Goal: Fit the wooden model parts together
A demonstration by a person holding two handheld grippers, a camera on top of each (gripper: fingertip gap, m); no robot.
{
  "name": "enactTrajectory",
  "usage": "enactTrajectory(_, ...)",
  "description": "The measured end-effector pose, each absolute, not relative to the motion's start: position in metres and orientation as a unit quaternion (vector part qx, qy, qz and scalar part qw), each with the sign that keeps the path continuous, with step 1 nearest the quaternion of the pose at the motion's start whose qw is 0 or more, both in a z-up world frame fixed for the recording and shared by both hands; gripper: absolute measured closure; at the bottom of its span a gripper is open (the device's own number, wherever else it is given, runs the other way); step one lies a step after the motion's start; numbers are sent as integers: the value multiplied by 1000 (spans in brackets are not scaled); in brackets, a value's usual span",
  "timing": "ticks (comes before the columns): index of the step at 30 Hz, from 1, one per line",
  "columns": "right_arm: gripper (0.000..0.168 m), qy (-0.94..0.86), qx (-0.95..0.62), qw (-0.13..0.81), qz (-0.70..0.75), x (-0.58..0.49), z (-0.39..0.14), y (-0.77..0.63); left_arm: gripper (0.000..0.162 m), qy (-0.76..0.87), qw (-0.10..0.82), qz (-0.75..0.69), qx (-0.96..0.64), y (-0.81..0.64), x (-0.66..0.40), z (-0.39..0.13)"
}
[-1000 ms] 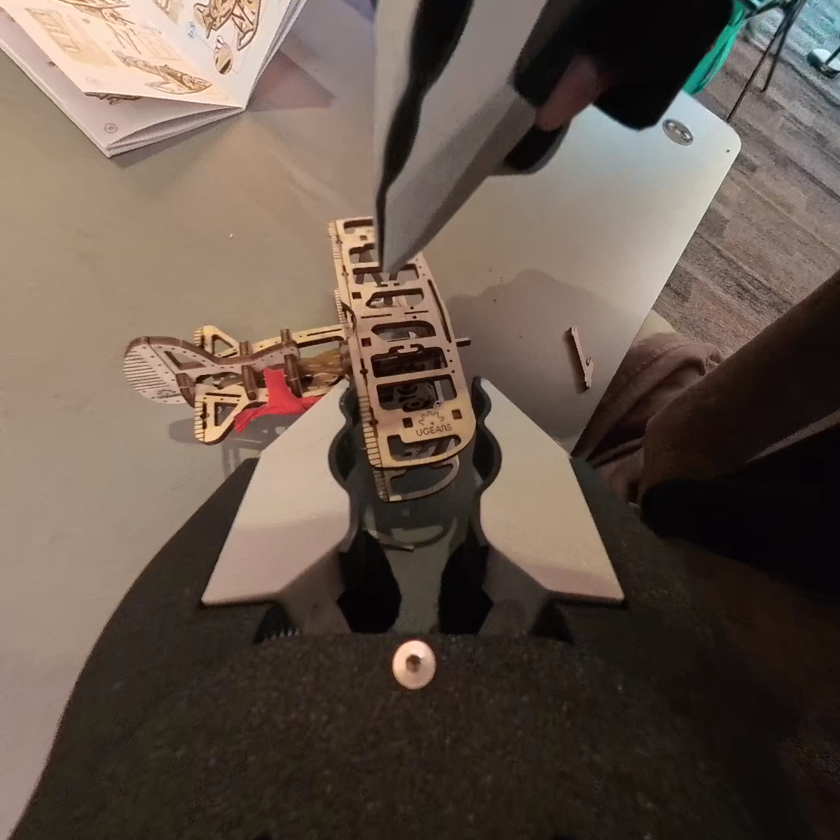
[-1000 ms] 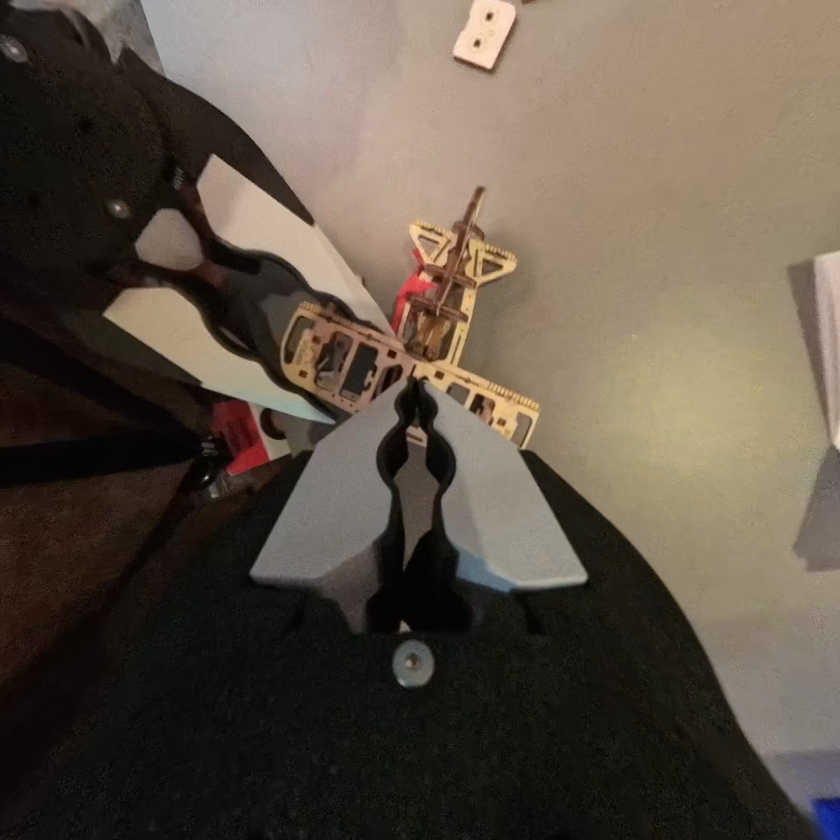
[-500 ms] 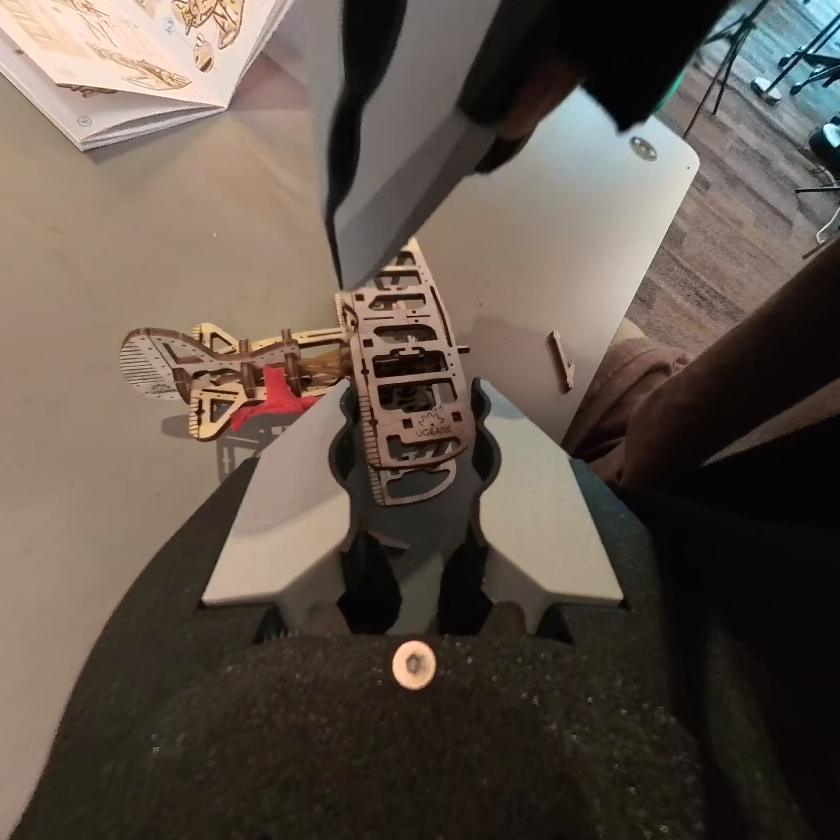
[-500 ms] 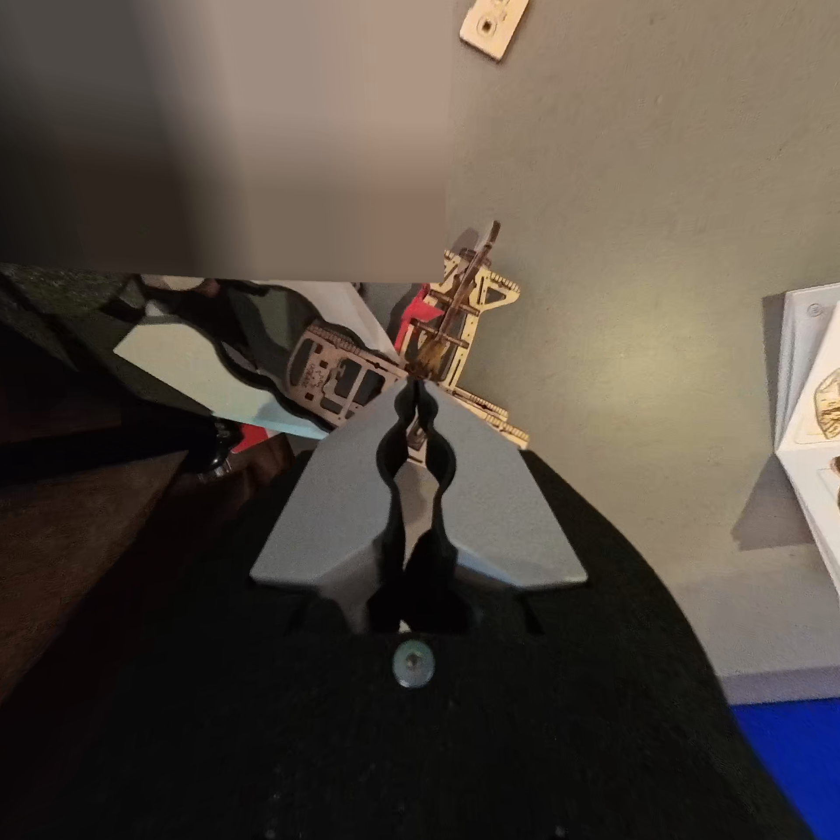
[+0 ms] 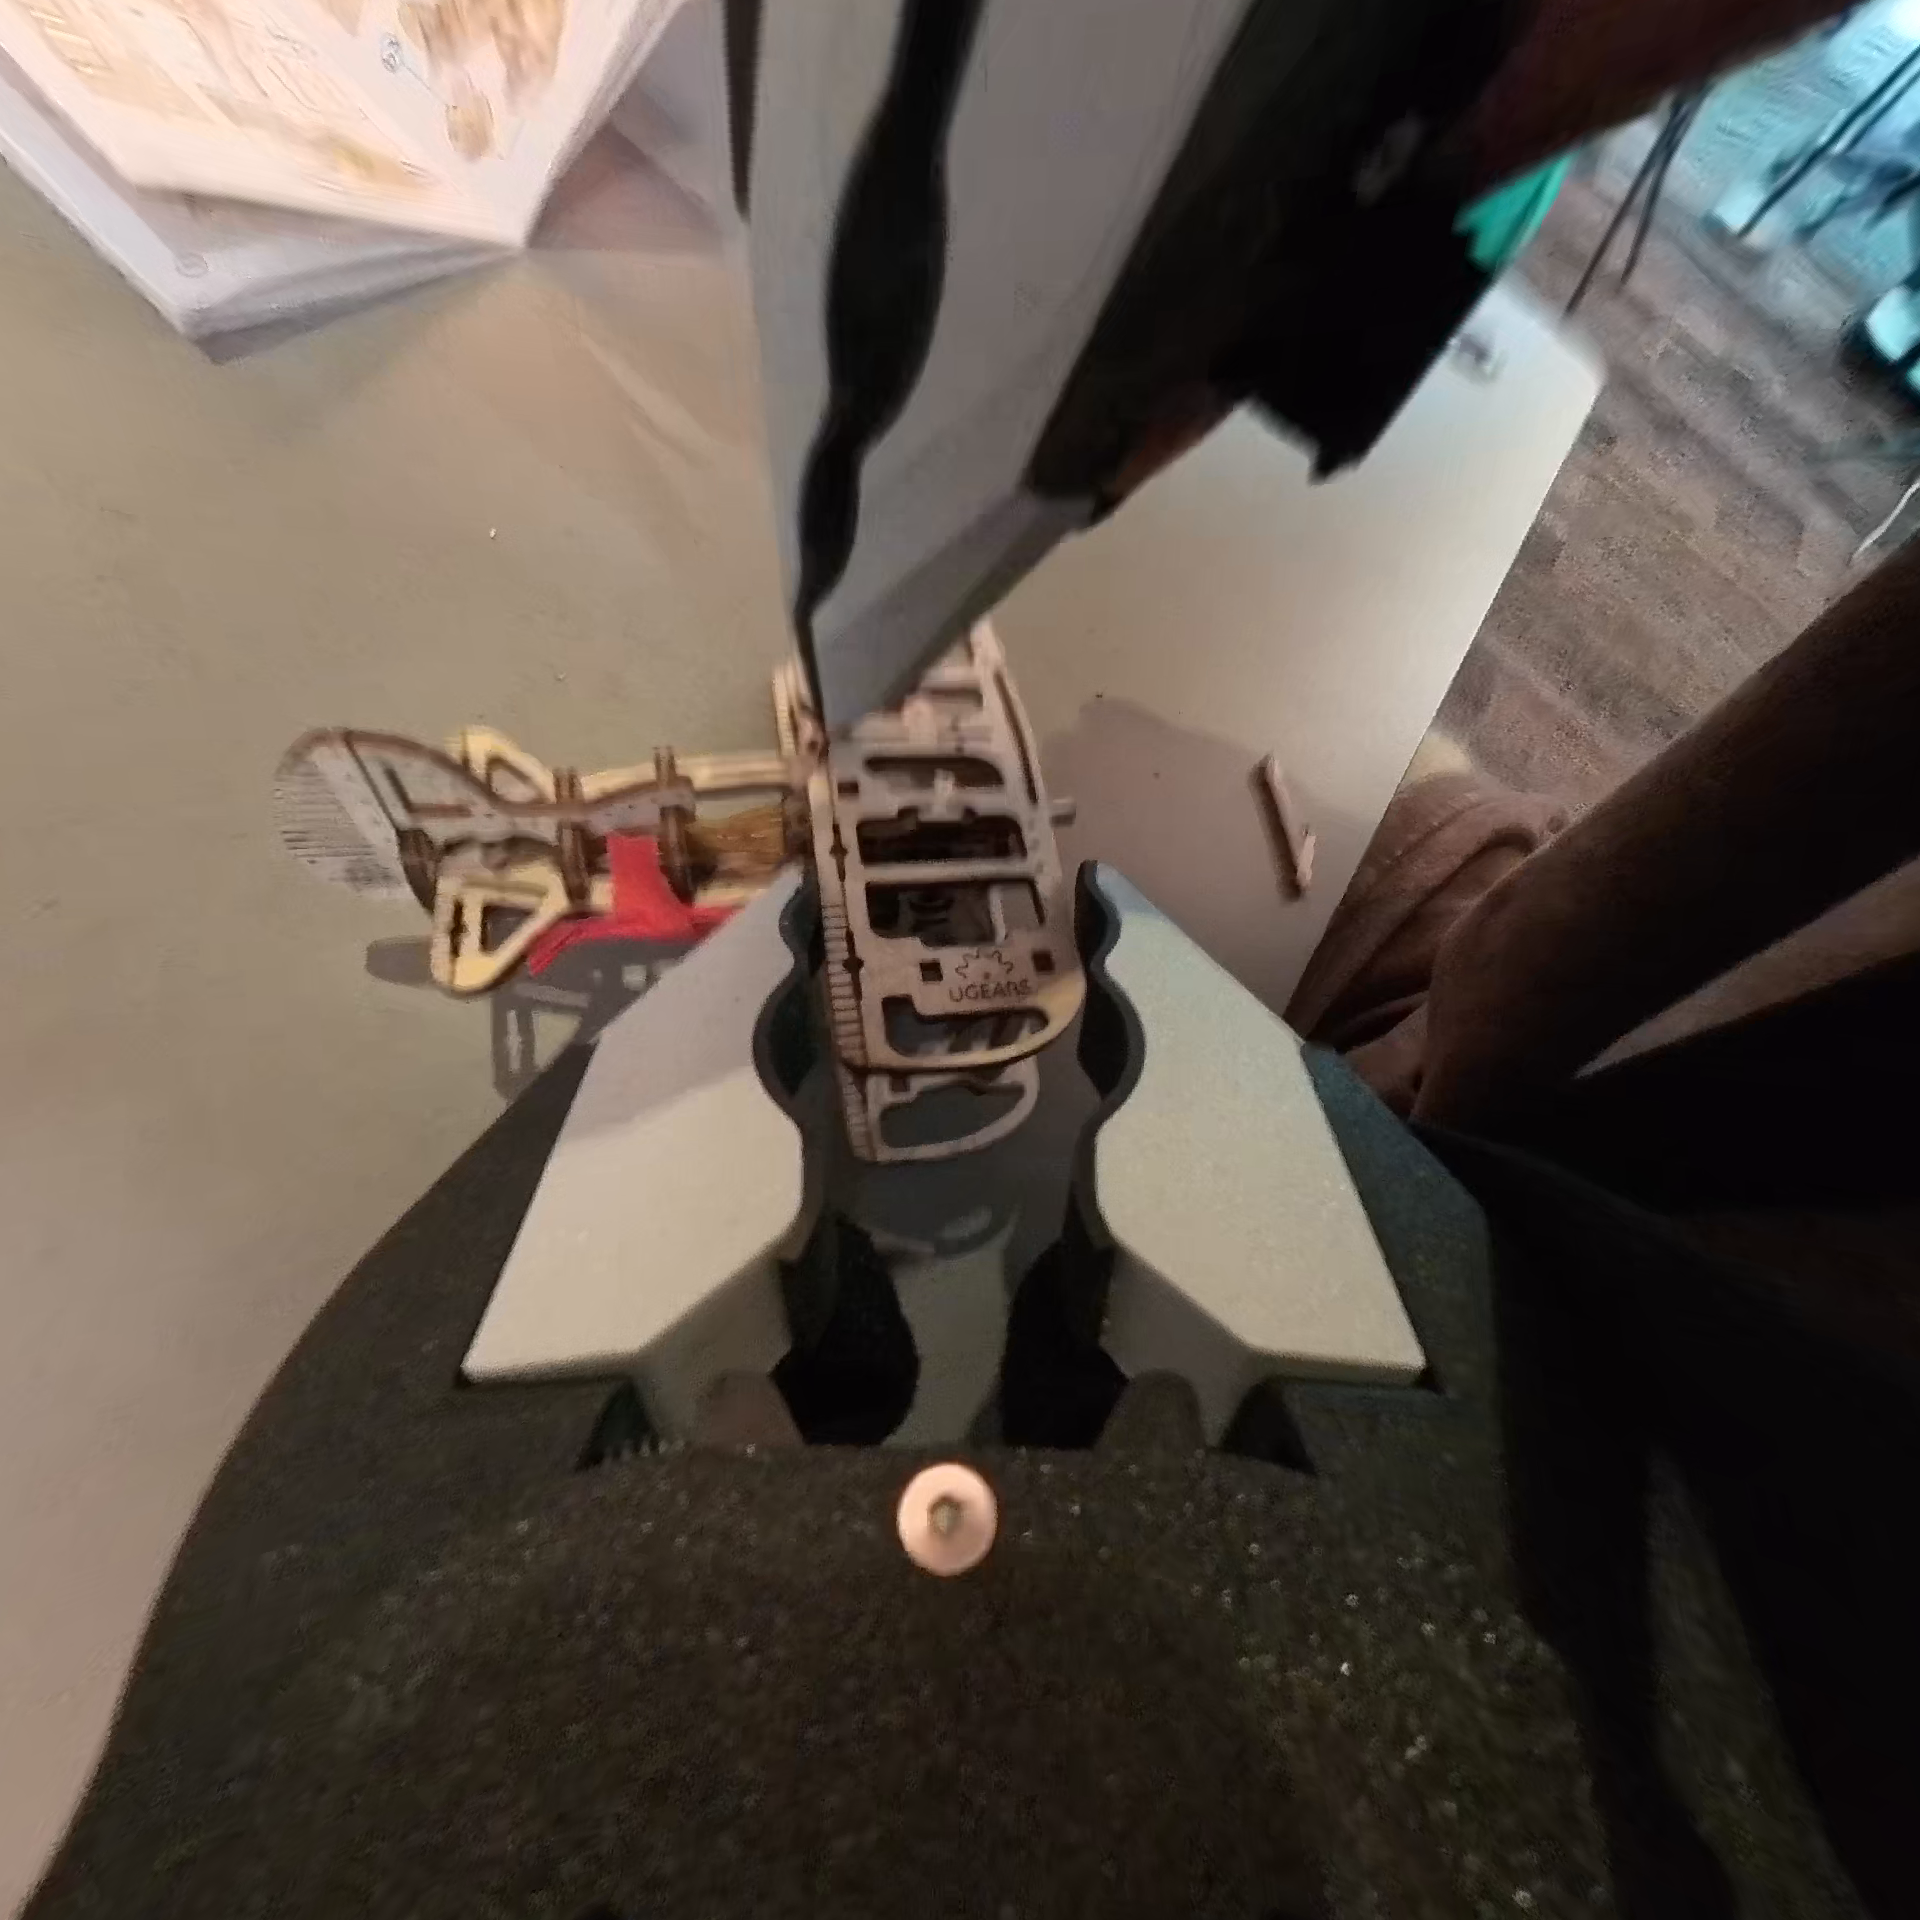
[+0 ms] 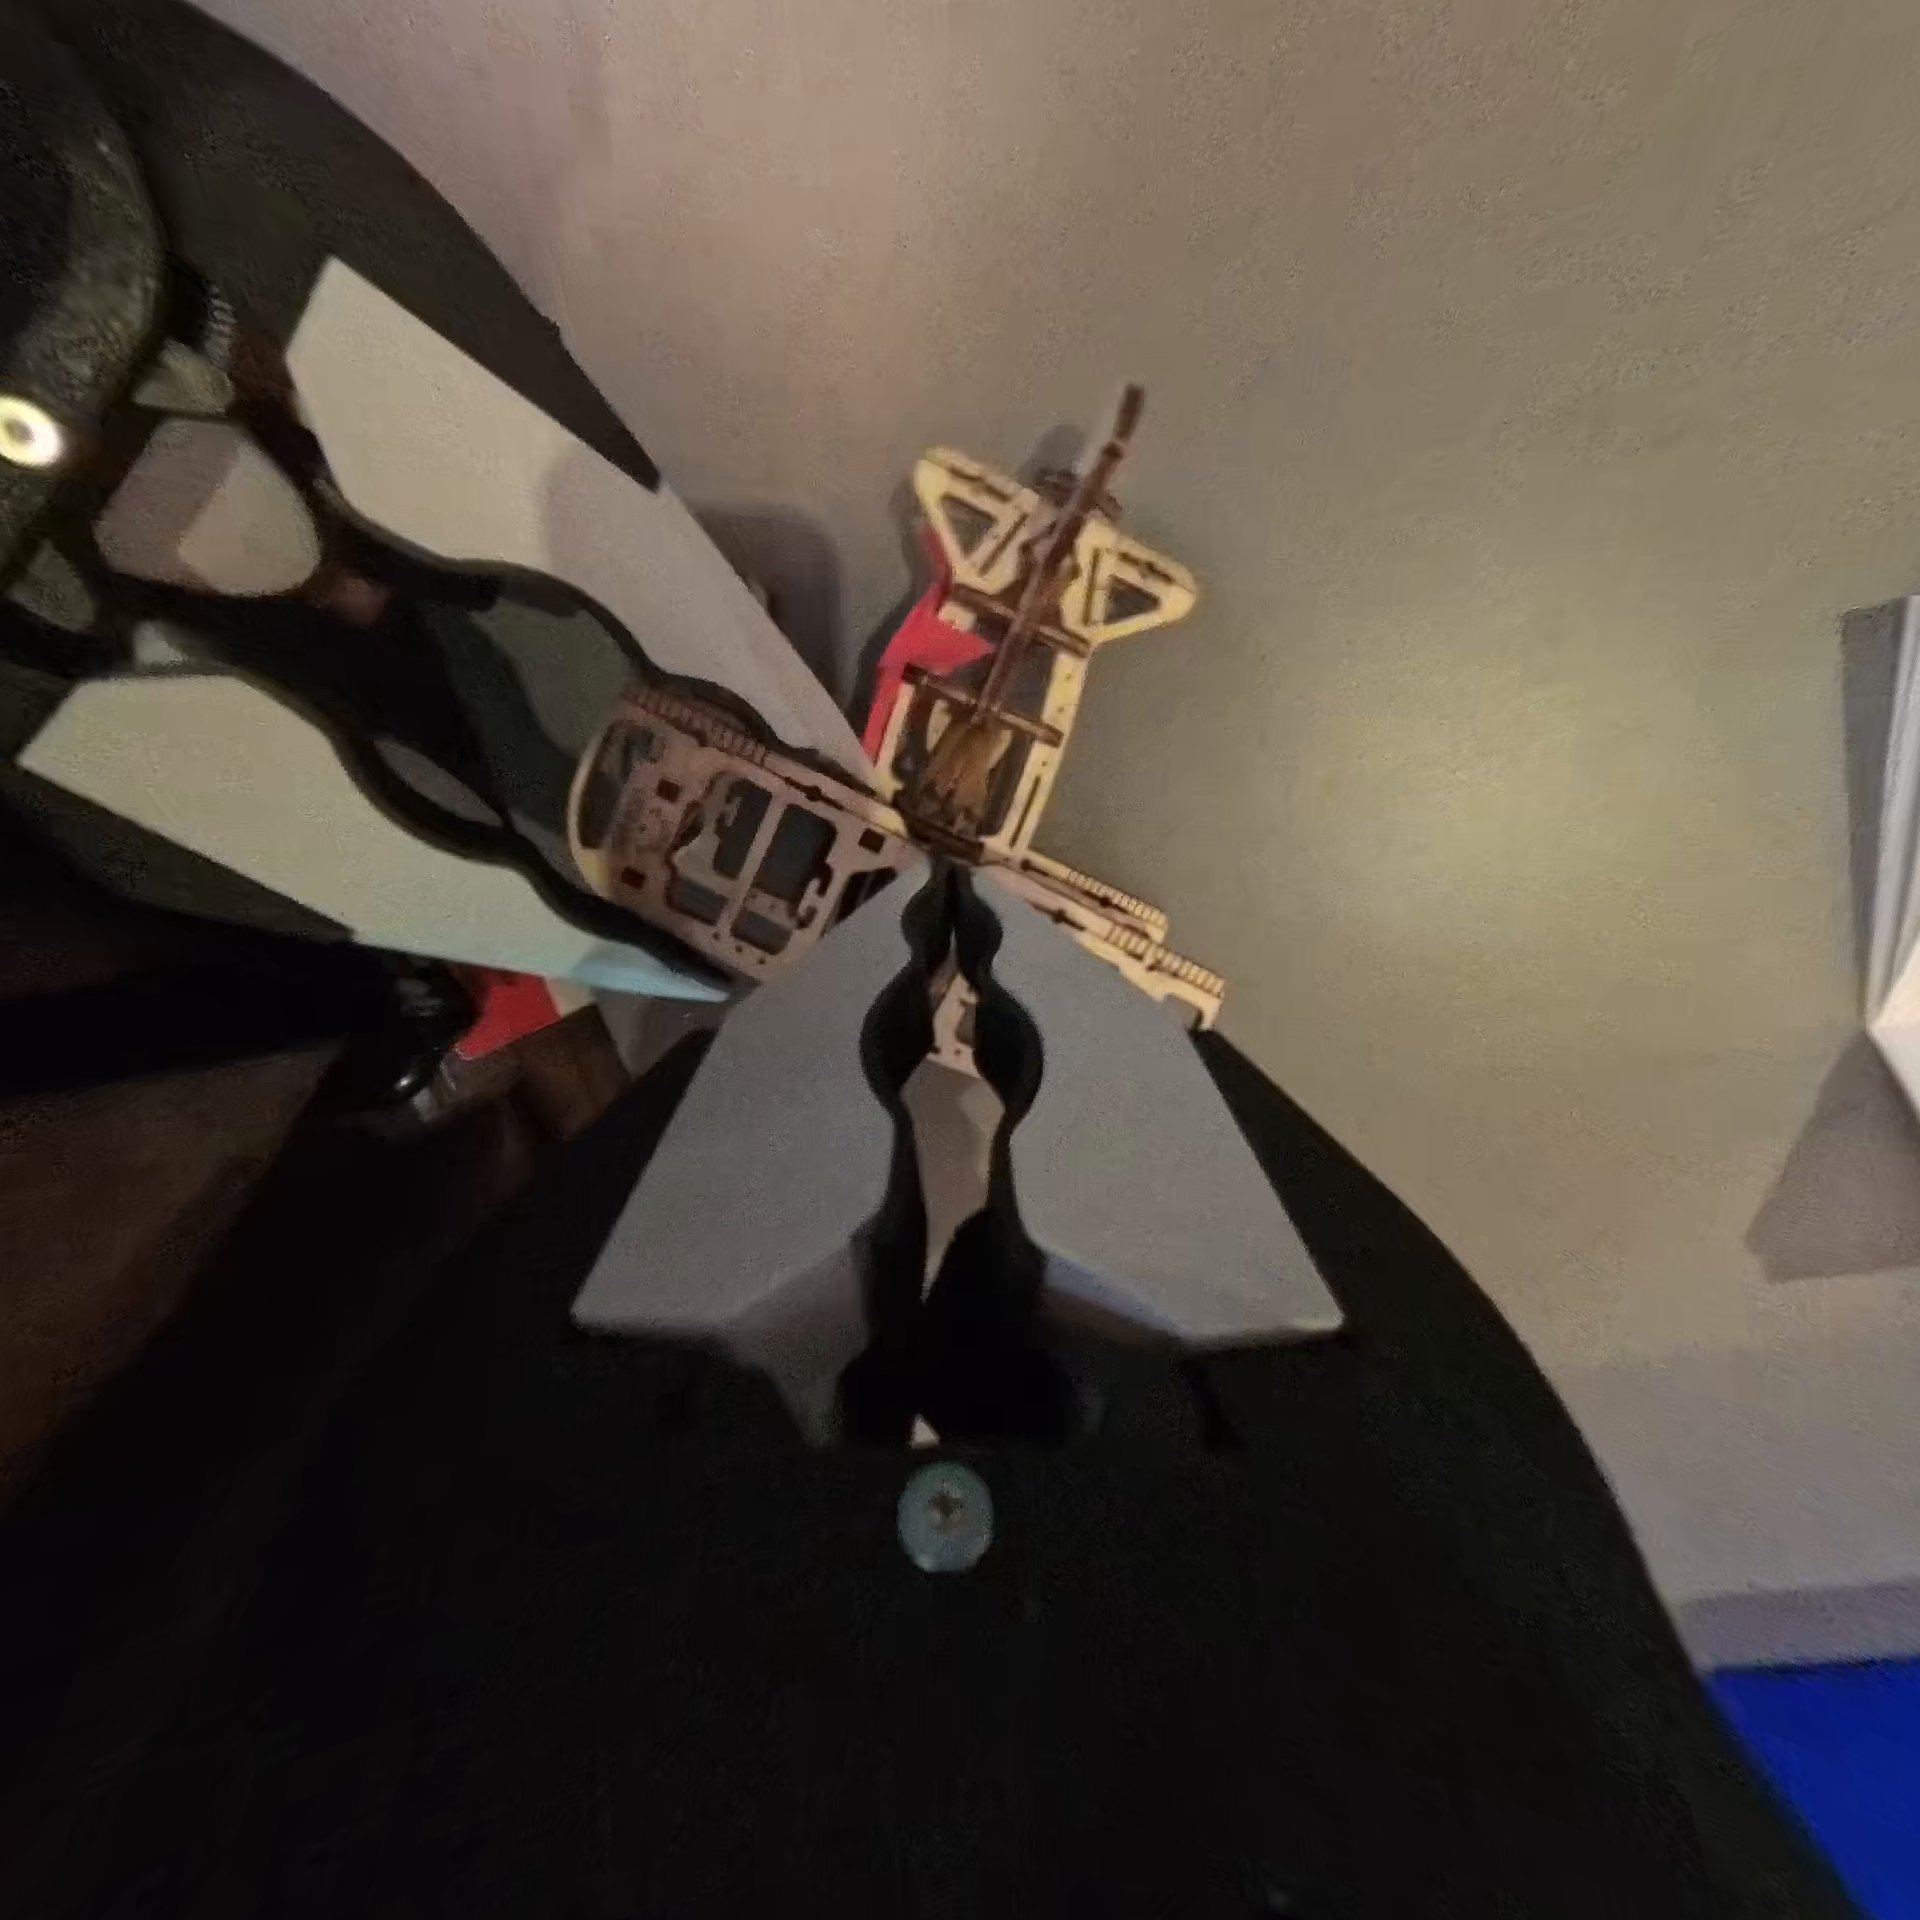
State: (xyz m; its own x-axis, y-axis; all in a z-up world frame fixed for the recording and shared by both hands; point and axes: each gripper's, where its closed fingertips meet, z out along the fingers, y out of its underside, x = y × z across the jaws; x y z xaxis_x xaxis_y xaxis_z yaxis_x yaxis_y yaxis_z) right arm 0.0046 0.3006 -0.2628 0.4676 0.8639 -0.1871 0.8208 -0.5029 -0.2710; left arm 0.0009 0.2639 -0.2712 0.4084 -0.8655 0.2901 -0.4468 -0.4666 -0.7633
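Grey tabletop [image 5: 260, 582]: matte, carries everything; its rounded corner and pale edge lie at far right of the left wrist view, with dark patterned floor [image 5: 1704, 499] beyond.
Left hand-held gripper [image 5: 940, 904]: grey fingers set wide, one on each side of the near wing tip; whether the pads [image 5: 790, 997] press the wood cannot be told. In the right wrist view it [image 6: 800, 873] comes in from the left, fingers around the same wing end.
Right hand-held gripper [image 6: 940, 868]: fingers nearly together, only a thin wavy gap between them; tips at the middle of the model where wing meets fuselage, apparently pinching a thin wooden edge there. In the left wrist view it [image 5: 831, 696] comes down steeply from above onto the far part of the wing.
Wooden model aeroplane [image 5: 831, 862]: laser-cut plywood biplane, sitting near the tabletop's right edge; stacked wings run toward the left camera, fuselage and tail [image 5: 343, 810] point left.
Instruction booklet [image 5: 312, 156]: open, blurred, far left corner of the tabletop, well apart from the model.
Red piece [image 5: 634, 904]: under the fuselage, between tail and wing; what it is cannot be told.
Loose wooden strip [image 5: 1283, 826]: small, flat on the tabletop right of the wing, apart from it.
Brown sleeve [image 5: 1662, 883]: person's arm at right edge.
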Motion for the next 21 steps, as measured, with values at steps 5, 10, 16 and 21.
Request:
enactTrajectory(5, 168, -500, -851, 65, 142, 9, -253, 302, 116, 418, 305, -351, -781, 264, 2, -270)
enactTrajectory(10, 168, -496, -854, 67, 140, 10, -251, 307, 116, 416, 305, -353, -780, 264, 2, -270)
enactTrajectory(16, 168, -504, -850, 66, 137, 9, -256, 302, 116, 418, 306, -351, -780, 264, 1, -270)
enactTrajectory(21, 168, -493, -855, 73, 141, 11, -246, 309, 116, 416, 305, -353, -781, 264, 1, -269)
